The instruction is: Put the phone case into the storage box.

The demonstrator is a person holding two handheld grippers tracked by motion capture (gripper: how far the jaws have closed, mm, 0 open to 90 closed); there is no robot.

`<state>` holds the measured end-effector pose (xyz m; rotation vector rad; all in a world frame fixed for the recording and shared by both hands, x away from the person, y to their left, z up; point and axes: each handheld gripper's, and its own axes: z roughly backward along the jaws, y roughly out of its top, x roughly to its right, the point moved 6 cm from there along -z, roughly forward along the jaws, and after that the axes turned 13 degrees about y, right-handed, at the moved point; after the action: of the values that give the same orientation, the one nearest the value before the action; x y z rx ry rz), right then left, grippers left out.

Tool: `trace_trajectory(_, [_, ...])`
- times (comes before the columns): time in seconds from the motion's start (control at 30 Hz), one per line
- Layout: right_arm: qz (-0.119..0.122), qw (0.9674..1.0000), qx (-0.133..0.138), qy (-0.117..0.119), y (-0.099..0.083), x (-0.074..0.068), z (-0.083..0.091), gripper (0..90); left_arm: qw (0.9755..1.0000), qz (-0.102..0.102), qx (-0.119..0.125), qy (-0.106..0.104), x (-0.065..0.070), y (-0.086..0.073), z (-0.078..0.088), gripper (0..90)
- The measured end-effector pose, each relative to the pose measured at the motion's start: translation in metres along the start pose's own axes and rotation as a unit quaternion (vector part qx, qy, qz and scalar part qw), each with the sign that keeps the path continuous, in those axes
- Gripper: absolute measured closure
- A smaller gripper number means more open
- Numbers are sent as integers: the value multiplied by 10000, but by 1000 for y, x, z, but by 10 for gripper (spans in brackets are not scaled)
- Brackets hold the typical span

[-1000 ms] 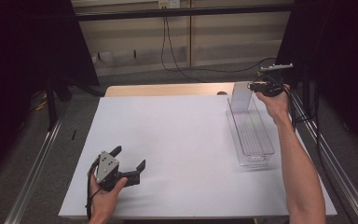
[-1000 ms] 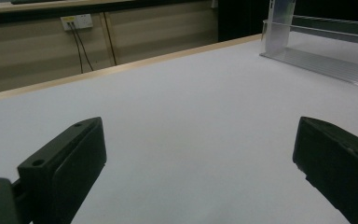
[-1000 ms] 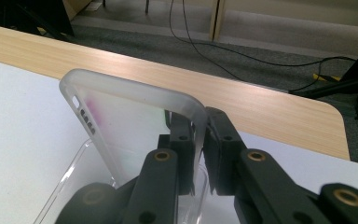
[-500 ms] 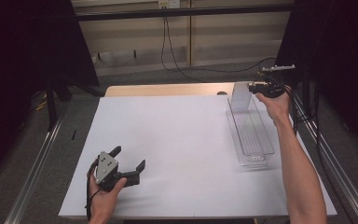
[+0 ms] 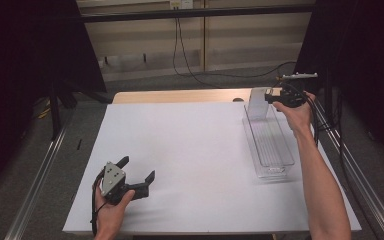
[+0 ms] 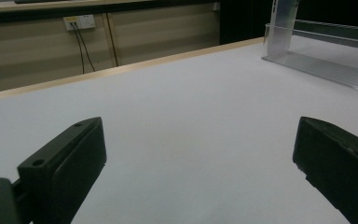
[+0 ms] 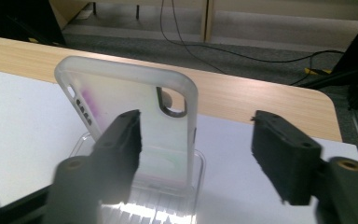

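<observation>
Step in hand, as I judge it: release after placement. A translucent phone case (image 7: 130, 126) stands upright at the far end of a long clear tray (image 5: 269, 145), which lies at the right side of the white tabletop (image 5: 195, 150). In the high view the case (image 5: 258, 102) rises above the tray's far wall.

Right hand-held gripper (image 5: 276, 97): held at the tray's far end, level with the case. Its jaws have just been opening. In the right gripper view the hand-held gripper (image 7: 196, 144) has both jaws apart; the case sits between them, close against the left one, well clear of the right one. I cannot tell whether the left pad touches it. No clamping shows, so the case appears to stand on its own in the tray.

Left hand-held gripper (image 5: 137, 175): near the front left of the tabletop, jaws wide apart, nothing between them; seen from its own camera (image 6: 196, 154), bare white surface ahead.

Next move, judged: draw the right hand-held gripper straight back off the case without brushing it. Risk: a nudge from the near jaw could tip the upright case.

Surroundings: wooden table edge (image 7: 261, 100) beyond the white sheet, cables (image 5: 190, 65) on the floor behind. Nothing obstructs the withdrawal path.
</observation>
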<state>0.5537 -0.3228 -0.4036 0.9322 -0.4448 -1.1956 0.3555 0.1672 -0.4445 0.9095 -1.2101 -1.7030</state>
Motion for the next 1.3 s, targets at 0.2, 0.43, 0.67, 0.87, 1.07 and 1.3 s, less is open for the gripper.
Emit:
trace_trajectory(0.2, [36, 10000, 50, -7, 0, 1, 4, 183, 10000, 48, -55, -6, -1, -1, -5, 26])
trace_trajectory(0.43, [-14, 9999, 117, -108, 0, 4, 9, 101, 9999, 109, -40, 87, -7, 0, -4, 26])
trace_trajectory(0.67, [47, 9992, 387, -114, -1, -2, 15, 122, 9997, 191, -18, 131, -10, 0, -1, 27])
trace_trajectory(0.87, [94, 9979, 629, 77, -2, -9, 19, 143, 9997, 227, -39, 123, -11, -1, -1, 26])
trace_trajectory(1.07, [93, 9971, 740, 118, -6, -15, 21, 113, 9997, 203, -17, 107, -10, -1, 2, 26])
trace_trajectory(1.3, [229, 9959, 869, 92, -8, -26, 27, 101, 9997, 216, 38, 109, -12, 0, 6, 26])
